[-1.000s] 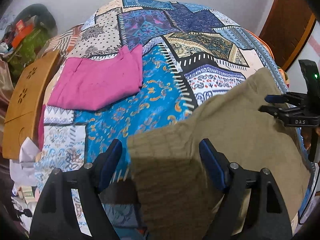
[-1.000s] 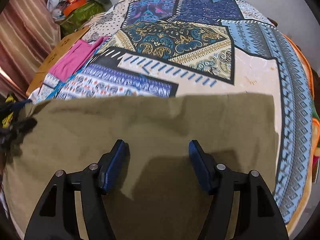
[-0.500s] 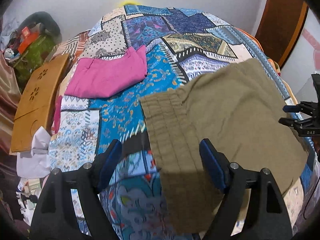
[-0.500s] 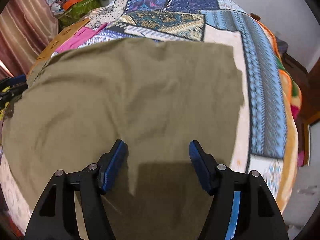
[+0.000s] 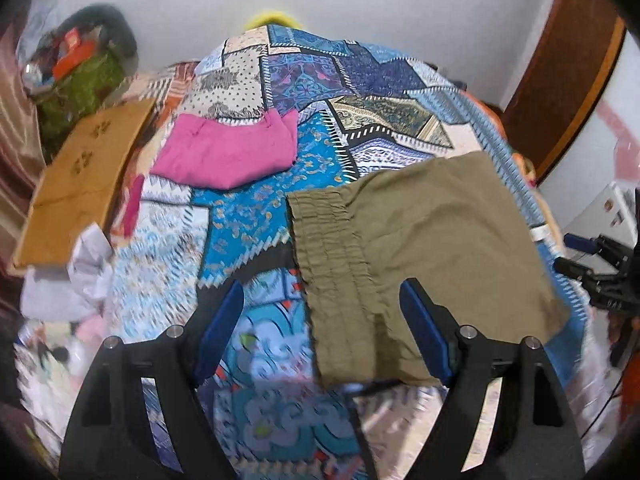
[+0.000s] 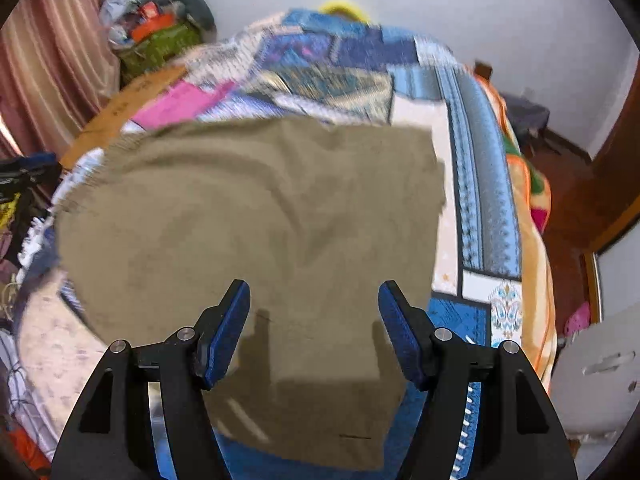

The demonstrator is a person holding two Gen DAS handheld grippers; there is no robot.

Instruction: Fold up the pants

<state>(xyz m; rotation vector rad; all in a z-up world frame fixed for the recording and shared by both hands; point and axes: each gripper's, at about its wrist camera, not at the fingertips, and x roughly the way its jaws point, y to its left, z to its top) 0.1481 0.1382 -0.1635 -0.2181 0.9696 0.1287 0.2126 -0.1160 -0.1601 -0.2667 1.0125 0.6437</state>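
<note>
The olive-green pants (image 5: 420, 248) lie folded flat on the patterned bedspread (image 5: 248, 216), elastic waistband toward the left. They also fill the middle of the right wrist view (image 6: 256, 232). My left gripper (image 5: 320, 328) is open and empty, raised above the waistband end. My right gripper (image 6: 314, 320) is open and empty, raised above the near edge of the pants. The right gripper shows at the right edge of the left wrist view (image 5: 600, 276).
A folded pink garment (image 5: 228, 152) lies on the bed's far left. A wooden board (image 5: 80, 176) leans at the left bedside, with clutter and a green bag (image 5: 76, 80) behind. A wooden door (image 5: 568, 80) stands at the right. A white stool (image 6: 592, 376) is beside the bed.
Both grippers have pulled back and up from the bed. The pants, earlier close under the open fingers, now lie flat on the bedspread, farther away.
</note>
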